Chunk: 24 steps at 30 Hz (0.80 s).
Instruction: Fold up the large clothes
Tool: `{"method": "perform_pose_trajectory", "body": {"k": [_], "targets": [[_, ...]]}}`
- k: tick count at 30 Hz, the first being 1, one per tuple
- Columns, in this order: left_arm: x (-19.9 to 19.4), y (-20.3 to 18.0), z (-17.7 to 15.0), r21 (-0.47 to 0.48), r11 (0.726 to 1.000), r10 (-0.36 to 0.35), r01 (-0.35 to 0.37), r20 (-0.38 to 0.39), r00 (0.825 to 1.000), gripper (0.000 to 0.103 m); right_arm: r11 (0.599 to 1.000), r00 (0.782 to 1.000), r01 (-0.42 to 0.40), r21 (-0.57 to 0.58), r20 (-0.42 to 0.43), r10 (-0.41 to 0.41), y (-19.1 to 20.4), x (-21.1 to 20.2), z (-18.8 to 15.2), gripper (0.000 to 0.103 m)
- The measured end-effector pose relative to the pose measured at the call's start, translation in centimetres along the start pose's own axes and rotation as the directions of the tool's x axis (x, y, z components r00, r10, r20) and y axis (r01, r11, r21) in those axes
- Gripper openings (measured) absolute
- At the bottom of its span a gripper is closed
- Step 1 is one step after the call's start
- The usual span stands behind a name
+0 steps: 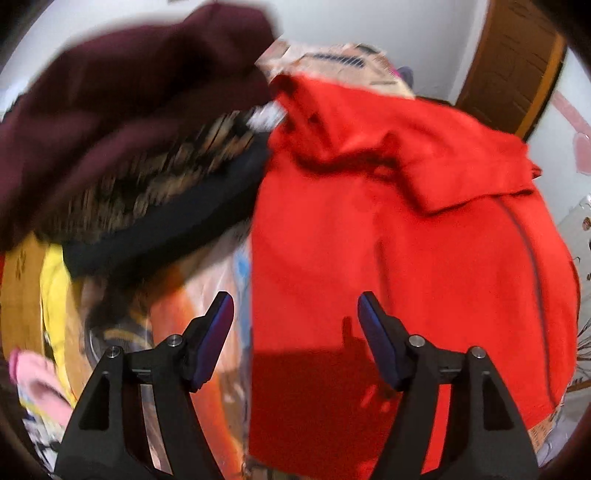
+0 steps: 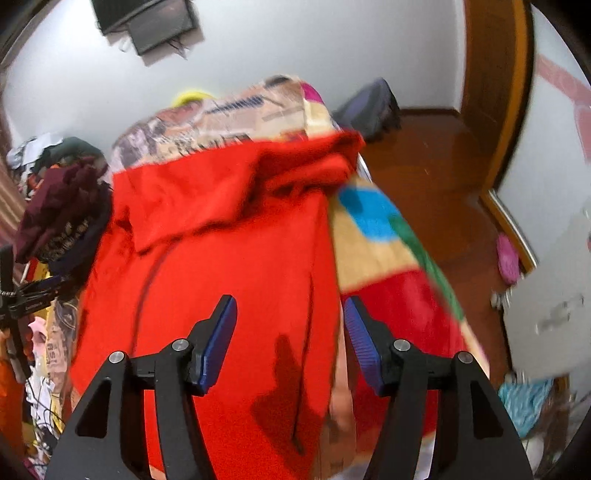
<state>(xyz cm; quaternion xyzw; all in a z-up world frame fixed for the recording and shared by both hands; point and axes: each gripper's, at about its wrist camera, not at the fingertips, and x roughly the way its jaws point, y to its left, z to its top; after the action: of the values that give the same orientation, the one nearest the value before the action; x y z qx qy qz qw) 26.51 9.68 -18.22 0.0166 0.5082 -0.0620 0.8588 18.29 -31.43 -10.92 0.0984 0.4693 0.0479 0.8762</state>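
White walls (image 2: 295, 55) and a brown wooden door frame (image 2: 495, 92) back the scene, with glossy brown floor (image 2: 443, 177) on the right side of the right wrist view. Bright red fabric garment (image 2: 229, 236) lies spread over a colourful patterned blanket (image 2: 373, 229) on what looks like a bed; surface underneath mostly hidden. Garment's far part is bunched into a thick fold, near part fairly flat, dark seam line running down it.

Left gripper (image 1: 295, 343): jaws spread wide, nothing between them, hovering just above the red garment's (image 1: 388, 240) left edge; left finger over the blanket, right finger over red cloth. Right gripper (image 2: 290, 343): jaws also released, empty, above the garment's right edge, right finger over the blanket.

Left of the garment sits a heap of other clothes: dark maroon cloth (image 1: 122, 92) on top, brown-and-black patterned piece (image 1: 166, 173) under it, black band (image 1: 177, 218) below, yellow fabric (image 1: 55, 295) and a pink item (image 1: 37, 380) nearest. Left wrist view motion-blurred there. Dark wall-mounted object (image 2: 147, 22) up top; pink round thing (image 2: 508, 258) on the floor by the wall.
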Motion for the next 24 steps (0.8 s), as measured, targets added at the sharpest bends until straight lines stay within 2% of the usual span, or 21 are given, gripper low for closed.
{"method": "perform_pose_trajectory", "body": {"k": [2, 5, 10, 14, 19, 22, 24], "targets": [[0.8, 1.5, -1.4, -0.037, 0.999, -0.012, 0.011, -0.029, 1.000, 0.069, 0.999, 0.999, 0.016, 0.035, -0.037, -0.014, -0.6, 0.7, -1.2, 0.057], [2.0, 3.0, -3.2, -0.096, 0.993, -0.068, 0.062, -0.058, 0.996, 0.069, 0.995, 0.997, 0.022, 0.100, -0.079, -0.014, -1.5, 1.5, -2.9, 0.057], [4.4, 4.8, -5.6, -0.204, 0.968, -0.173, 0.145, -0.126, 0.977, 0.069, 0.987, 0.994, 0.015, 0.162, -0.108, 0.002, -1.6, 2.1, -4.6, 0.057], [5.1, 6.0, -6.9, -0.297, 0.926, -0.275, 0.233, -0.107, 0.956, 0.069, 0.988, 0.994, 0.028, 0.151, -0.106, -0.012, -0.8, 2.2, -5.5, 0.059], [5.9, 6.7, -8.1, -0.408, 0.845, -0.409, 0.346, -0.076, 0.910, 0.069, 0.984, 0.997, 0.013, 0.179, -0.083, 0.001, -0.9, 2.4, -6.2, 0.060], [5.1, 6.1, -8.0, -0.384, 0.859, -0.394, 0.339, -0.072, 0.916, 0.066, 0.989, 0.996, 0.014, 0.146, -0.085, -0.002, -0.6, 2.3, -6.1, 0.058], [4.6, 5.6, -7.9, -0.354, 0.873, -0.381, 0.335, -0.067, 0.922, 0.051, 0.990, 0.997, 0.018, 0.140, -0.078, -0.007, -0.6, 2.1, -6.2, 0.055]]}}
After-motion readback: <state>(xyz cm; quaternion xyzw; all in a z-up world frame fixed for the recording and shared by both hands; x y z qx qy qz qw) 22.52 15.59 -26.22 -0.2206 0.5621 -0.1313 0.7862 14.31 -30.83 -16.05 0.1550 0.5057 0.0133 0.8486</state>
